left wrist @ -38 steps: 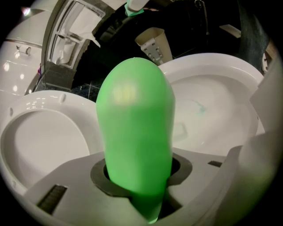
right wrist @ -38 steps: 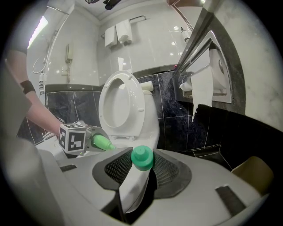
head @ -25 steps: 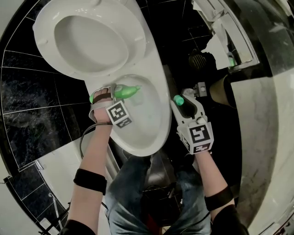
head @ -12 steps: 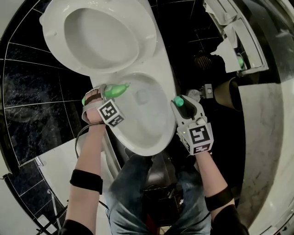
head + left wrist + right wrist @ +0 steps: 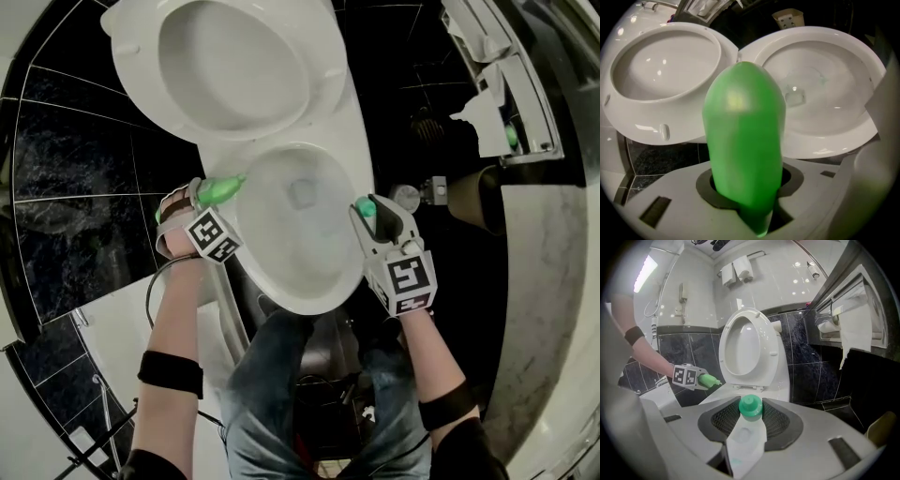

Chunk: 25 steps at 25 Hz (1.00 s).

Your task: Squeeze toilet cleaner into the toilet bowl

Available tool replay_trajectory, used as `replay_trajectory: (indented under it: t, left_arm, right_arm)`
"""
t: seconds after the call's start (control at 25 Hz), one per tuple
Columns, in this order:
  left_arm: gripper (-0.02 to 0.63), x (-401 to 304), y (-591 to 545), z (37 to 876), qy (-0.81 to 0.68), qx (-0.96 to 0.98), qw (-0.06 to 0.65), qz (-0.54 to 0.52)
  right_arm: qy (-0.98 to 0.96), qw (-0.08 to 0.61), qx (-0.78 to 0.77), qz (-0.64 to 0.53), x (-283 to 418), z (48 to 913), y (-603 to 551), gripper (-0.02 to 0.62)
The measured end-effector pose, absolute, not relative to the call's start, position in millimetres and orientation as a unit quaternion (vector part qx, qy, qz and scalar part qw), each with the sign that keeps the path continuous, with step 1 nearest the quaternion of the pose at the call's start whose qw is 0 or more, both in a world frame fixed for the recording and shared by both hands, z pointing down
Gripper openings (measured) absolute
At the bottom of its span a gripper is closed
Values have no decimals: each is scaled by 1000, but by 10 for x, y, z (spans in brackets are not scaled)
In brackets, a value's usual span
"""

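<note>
The green toilet cleaner bottle (image 5: 225, 189) is at the left edge of the toilet bowl (image 5: 309, 302). Its tip pokes over the rim and points into the bowl. The left gripper (image 5: 199, 193) pinches the bottle between its jaws. Behind the bowl, the seat (image 5: 136, 70) is up. Just past the bowl's right edge, the right gripper (image 5: 373, 214) pinches a small white bottle with a green cap (image 5: 746, 437). Black tiles (image 5: 66, 169) are around the toilet.
</note>
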<state>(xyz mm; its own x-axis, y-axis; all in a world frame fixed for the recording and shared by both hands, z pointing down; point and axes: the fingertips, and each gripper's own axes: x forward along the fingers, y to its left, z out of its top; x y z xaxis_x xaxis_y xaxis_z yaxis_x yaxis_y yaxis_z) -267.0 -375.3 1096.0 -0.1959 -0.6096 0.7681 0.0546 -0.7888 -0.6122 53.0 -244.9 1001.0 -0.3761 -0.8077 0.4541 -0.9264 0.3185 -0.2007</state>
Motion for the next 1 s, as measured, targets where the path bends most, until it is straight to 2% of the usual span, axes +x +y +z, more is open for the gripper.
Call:
replay_trajectory:
  t: [0.48,1.0]
  left_arm:
    - [175,-3048,-3164,10933,228,-588,202,-749]
    - [175,-3016,-2232,10928,193,-604,201,-747]
  right_arm:
    - [-821,147,507,219,188,9938,-2363,147]
    - [-826,152,502,207,211,9685,-2169,147]
